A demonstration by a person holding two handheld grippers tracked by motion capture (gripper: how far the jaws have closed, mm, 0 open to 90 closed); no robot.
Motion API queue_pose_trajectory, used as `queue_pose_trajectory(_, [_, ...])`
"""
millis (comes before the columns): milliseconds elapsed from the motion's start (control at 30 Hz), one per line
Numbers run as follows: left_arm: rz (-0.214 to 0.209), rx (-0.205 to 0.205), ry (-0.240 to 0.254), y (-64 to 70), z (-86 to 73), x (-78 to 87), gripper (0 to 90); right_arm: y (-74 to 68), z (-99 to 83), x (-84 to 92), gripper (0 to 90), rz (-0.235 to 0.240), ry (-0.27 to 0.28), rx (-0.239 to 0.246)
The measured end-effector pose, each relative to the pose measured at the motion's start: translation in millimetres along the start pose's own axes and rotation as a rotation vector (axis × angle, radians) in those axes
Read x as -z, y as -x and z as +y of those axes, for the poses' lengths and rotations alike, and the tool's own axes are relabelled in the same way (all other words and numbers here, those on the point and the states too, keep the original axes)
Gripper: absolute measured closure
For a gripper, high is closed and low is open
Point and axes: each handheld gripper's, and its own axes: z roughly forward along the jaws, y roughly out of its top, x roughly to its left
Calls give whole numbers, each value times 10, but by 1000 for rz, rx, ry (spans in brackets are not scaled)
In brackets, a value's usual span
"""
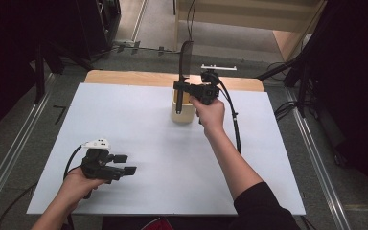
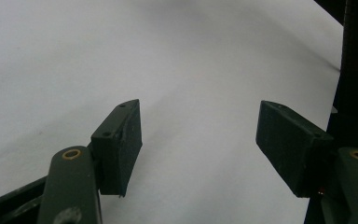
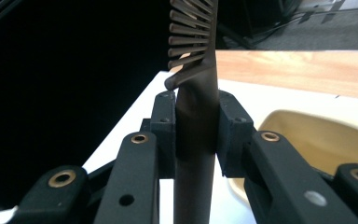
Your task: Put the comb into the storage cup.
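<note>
While my right gripper point(image 3: 196, 135) clamps the comb point(image 3: 193, 56) upright above the cream cup point(image 1: 182, 111), a tilt could snag the rim and tip it; my left gripper point(image 2: 198, 140) idles wide, holding nothing.

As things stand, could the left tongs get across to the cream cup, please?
Probably yes: the left tongs stand open and empty, with bare white table between them and the cream cup. The right tongs hold a comb over the cup, crowding that side.
</note>
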Motion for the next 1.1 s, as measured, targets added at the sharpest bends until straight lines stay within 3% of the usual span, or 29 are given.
queue_pose_trajectory(267, [3,-8,-3,3,2,-7,324,155,103,-9,699,-41,40,-14])
queue_pose_trajectory(433, [4,-9,-4,3,4,-6,324,189,107,-50,699,-67,52,-4])
queue_pose_trajectory(700, [-1,-8,-3,3,5,-7,324,265,230,-58,699,-86,74,-29])
queue_pose_trajectory(967, [-7,-7,-6,1,12,-14,325,308,282,-110,698,-138,110,18])
queue_pose_trajectory(1100, [-10,-9,-8,-6,12,-19,325,329,264,-150,698,-157,100,28])
